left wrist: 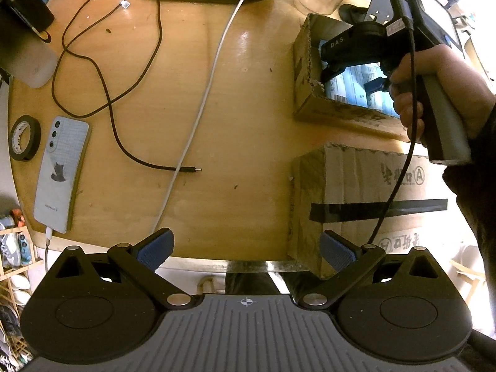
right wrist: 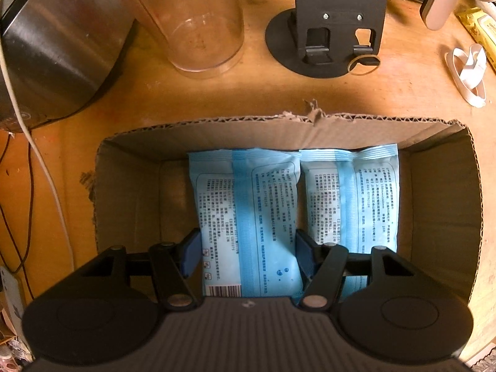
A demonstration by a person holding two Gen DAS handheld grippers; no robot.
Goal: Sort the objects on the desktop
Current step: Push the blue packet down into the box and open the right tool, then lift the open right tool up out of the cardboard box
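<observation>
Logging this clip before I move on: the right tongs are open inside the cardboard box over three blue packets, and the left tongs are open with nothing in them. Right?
Not quite: the right wrist view shows two blue packets lying side by side in the box, not three. The rest holds: the right tongs are open inside the box, straddling the left packet, and the left tongs are open with nothing in them.

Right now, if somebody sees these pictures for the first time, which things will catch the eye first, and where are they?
The two light blue packets lying side by side in the open cardboard box stand out most, with the right gripper open around the left one. On the wooden table, the phone with a cat picture lies at the left beside a roll of black tape, and the left gripper is open and holds nothing.
</observation>
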